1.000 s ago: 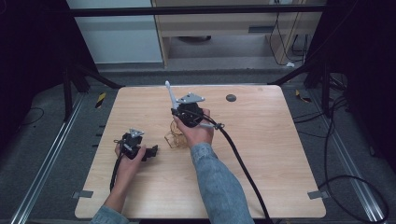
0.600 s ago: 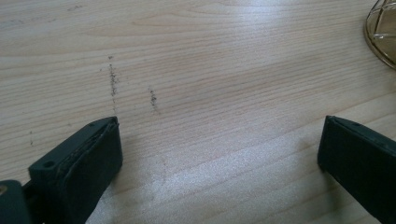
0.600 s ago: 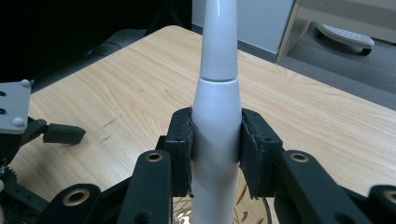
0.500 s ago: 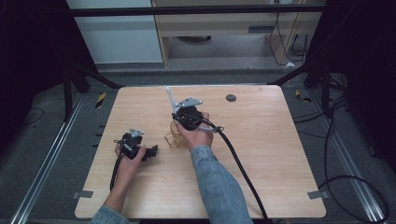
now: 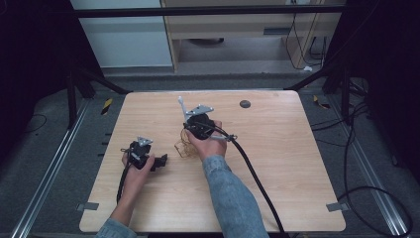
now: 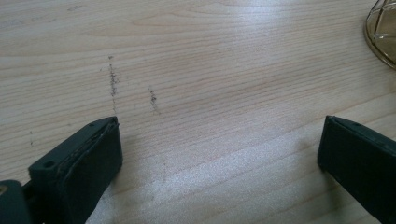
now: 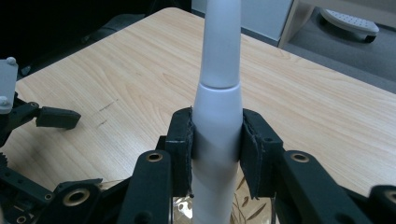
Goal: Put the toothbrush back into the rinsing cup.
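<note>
A long white tapered handle [image 7: 219, 93] stands up and away from me, and my right gripper [image 7: 217, 144] is shut on its thicker lower part, both pads pressed on its sides. From above, the handle [image 5: 181, 105] rises past the right gripper [image 5: 189, 120] over the middle of the wooden table [image 5: 277, 163]. A gold wire thing [image 5: 182, 146] lies just under that hand; whether it joins the handle I cannot tell. My left gripper [image 5: 159, 161] rests low at the table's left, open, nothing between its jaws [image 6: 219, 154]. The gold wire thing's edge [image 6: 380, 32] lies ahead of it.
A small dark round spot [image 5: 244, 104] marks the table's far side. Thick black cables [image 5: 252, 173] trail from both grippers toward the near edge. Metal rails [image 5: 54, 168] flank the table, and a cabinet [image 5: 237, 29] stands behind it.
The white handle's tip has dipped slightly with the right gripper. The left gripper has stayed put.
</note>
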A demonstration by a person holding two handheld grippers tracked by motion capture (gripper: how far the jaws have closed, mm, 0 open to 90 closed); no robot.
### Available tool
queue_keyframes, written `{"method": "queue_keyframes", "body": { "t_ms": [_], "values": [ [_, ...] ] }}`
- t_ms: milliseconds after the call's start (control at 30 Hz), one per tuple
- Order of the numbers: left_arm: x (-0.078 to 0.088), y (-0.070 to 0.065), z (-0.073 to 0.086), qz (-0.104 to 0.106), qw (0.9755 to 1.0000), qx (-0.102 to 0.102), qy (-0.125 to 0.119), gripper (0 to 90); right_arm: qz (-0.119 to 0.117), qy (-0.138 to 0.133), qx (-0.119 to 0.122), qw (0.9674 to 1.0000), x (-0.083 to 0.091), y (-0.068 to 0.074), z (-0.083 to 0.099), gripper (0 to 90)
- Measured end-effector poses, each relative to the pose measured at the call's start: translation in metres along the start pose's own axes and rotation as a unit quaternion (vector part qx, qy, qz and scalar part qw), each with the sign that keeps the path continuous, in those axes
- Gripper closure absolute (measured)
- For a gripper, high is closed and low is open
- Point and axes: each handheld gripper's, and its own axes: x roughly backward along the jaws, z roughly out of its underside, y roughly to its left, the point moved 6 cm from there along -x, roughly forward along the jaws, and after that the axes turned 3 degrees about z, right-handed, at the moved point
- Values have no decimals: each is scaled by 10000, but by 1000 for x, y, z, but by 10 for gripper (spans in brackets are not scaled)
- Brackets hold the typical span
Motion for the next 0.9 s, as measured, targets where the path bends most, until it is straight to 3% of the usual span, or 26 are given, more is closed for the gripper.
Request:
{"method": "queue_keyframes", "body": {
  "t_ms": [900],
  "values": [
    [0, 0, 0, 1, 10000, -2, 0, 0, -28, 164, 190, 9997, -4, 6, 4, 664]
  ]
}}
